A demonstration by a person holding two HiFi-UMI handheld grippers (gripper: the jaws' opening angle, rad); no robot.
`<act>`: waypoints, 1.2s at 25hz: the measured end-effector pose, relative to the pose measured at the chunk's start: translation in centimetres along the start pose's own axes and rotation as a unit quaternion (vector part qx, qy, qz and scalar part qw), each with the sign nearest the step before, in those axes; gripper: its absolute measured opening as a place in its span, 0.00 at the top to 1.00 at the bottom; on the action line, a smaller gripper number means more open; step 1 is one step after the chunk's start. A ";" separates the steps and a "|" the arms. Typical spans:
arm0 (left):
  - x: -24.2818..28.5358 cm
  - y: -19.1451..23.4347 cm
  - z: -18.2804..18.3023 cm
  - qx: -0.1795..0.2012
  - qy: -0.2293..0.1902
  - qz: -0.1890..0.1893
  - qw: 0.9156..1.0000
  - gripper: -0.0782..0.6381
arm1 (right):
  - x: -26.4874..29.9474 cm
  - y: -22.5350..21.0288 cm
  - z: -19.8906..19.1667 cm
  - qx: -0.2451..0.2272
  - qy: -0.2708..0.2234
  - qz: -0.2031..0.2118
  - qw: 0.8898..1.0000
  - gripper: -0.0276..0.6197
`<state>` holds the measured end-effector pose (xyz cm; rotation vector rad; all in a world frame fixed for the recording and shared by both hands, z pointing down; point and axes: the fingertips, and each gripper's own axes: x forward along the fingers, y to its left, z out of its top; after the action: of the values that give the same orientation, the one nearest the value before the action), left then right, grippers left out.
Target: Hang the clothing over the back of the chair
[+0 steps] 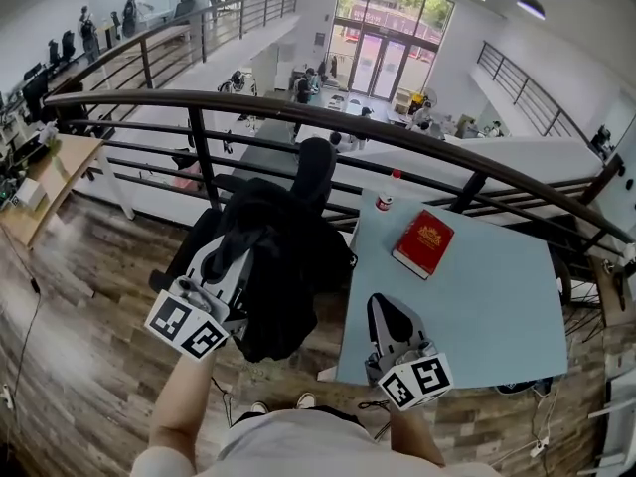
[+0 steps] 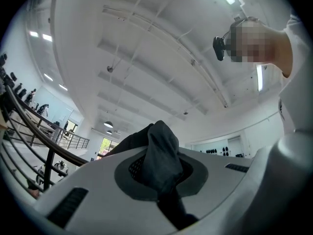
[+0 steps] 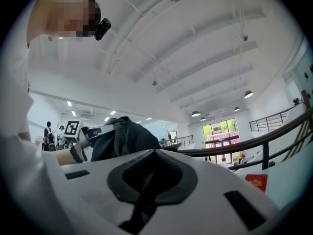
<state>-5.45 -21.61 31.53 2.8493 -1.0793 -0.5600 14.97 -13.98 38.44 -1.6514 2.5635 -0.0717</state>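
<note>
Only the head view shows the chair (image 1: 313, 167): a black office chair whose headrest rises clear above the dark clothing (image 1: 283, 266). The garment is bunched in front of the chair's back and covers most of it. The left gripper (image 1: 238, 266) is on the near left side of the chair, with its tip buried in the fabric.

The left gripper view shows the grip itself, which the head view hides. The left gripper (image 2: 159, 175) has its jaws clamped on a fold of the clothing (image 2: 161, 155), which stands up between them against the ceiling.

The right gripper (image 1: 383, 306) is to the right of the chair, over the near edge of the blue table (image 1: 477, 306). In its own view the right gripper (image 3: 151, 180) has its jaws together with nothing between them.

That view also shows the clothing (image 3: 124, 136) from the side, as a dark heap. A red book (image 1: 422, 243) lies on the table, right of the chair.

A dark railing (image 1: 397, 132) runs close behind the chair, and bare wood floor lies open to the chair's left.

The chair's seat and back are hidden under the cloth. Whether the garment rests on the chair's back cannot be told.
</note>
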 end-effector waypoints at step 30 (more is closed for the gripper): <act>15.5 13.3 7.6 -0.011 -0.035 0.051 0.998 0.83 | 1.2 -3.6 -0.7 0.012 0.012 -0.028 0.999 0.93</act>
<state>-5.74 -41.08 21.69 2.7559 -1.2136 -0.6654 17.68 -16.57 39.38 -1.7251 2.5221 -0.1254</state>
